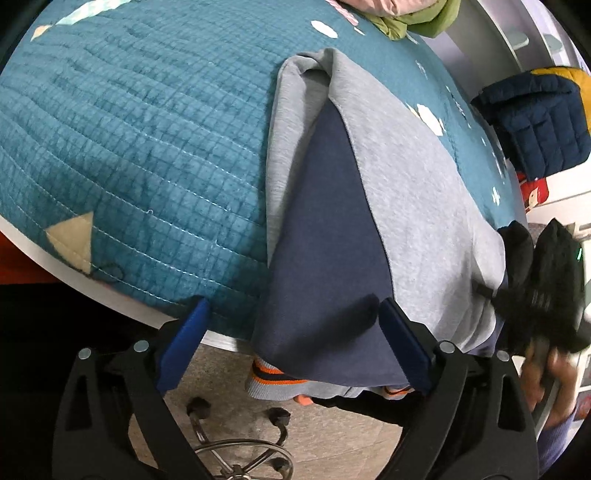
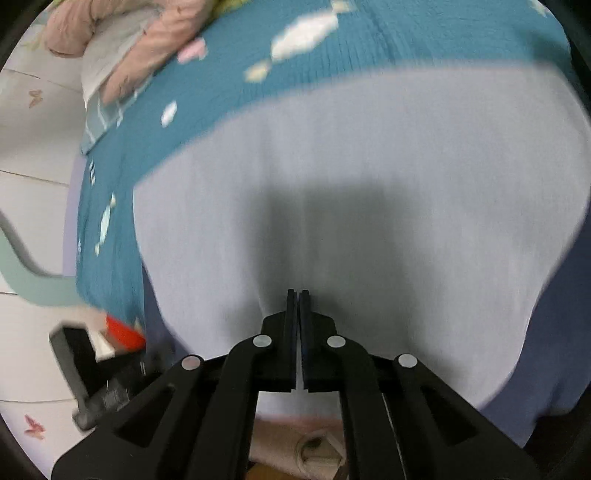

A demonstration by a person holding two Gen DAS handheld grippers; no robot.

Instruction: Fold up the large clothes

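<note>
A grey sweatshirt with a navy panel lies on the teal quilted bedspread, folded lengthwise. Its ribbed hem with orange stripes hangs over the bed's near edge. My left gripper is open and wide at that edge. The navy panel lies between its blue pads, which do not press on it. My right gripper is shut, low over the grey cloth, and I see no cloth between its fingers. In the left wrist view it shows as a blurred black shape at the garment's right side.
Green and pink clothes are piled at the far end of the bed, and pink fabric shows in the right wrist view too. A navy puffer jacket hangs to the right. A chair's caster base stands on the floor below the bed edge.
</note>
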